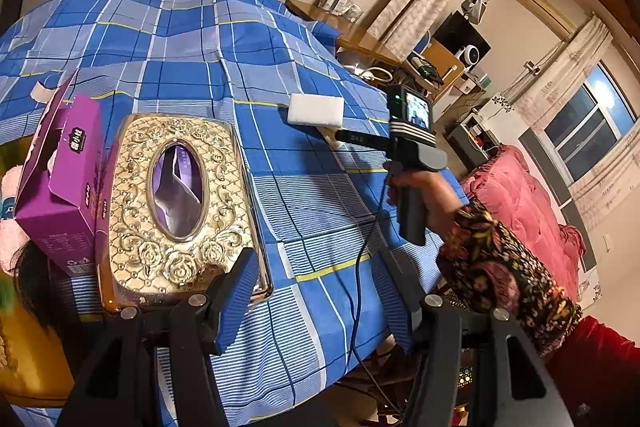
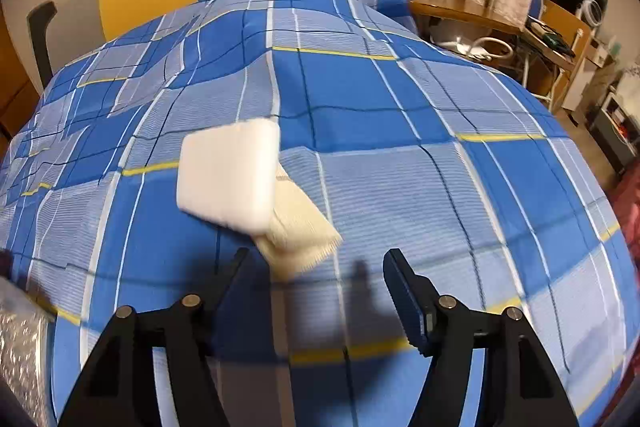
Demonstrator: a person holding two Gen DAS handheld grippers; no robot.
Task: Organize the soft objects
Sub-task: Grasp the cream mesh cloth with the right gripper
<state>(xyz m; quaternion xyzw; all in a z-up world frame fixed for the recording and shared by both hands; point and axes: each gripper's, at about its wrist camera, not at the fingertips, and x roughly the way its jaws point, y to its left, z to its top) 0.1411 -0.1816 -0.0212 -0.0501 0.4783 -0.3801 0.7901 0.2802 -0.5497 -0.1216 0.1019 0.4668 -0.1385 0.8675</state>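
Room: bedroom-like space, curtained windows at the far wall, a wooden desk (image 2: 460, 7) with clutter beyond the work surface; I read it as a home setup, nothing staged past the cloth.
Work surface: blue plaid cloth (image 1: 280, 59) spread over the whole top, so I have one soft, level field where small pieces show up clearly.
Gold tissue box (image 1: 176, 203): ornate cover lying flat at my left, oval slot up with purple wrapping visible inside; I judge it the likely home for soft things, though that is my guess.
Purple carton (image 1: 60, 183): opened, leaning just beside the gold box, touching or nearly so.
White sponge (image 2: 230, 173): the task's piece, a soft block lying mid-cloth, well apart from the gold box, overlapping a cream cloth.
Cream cloth (image 2: 298, 229): folded, fringed edge toward me, partly under the sponge; I think the two were laid together to be sorted.
Right gripper (image 2: 316, 281): my jaws stand spread with nothing between them, tilted down just short of the cream cloth, lined up for a pinch on that pile.
Left gripper (image 1: 316, 303): jaws spread and empty too, hovering at the near edge of the gold box, I judge to steady or open it.
Risk: sponge may slide off the cloth when one is lifted.
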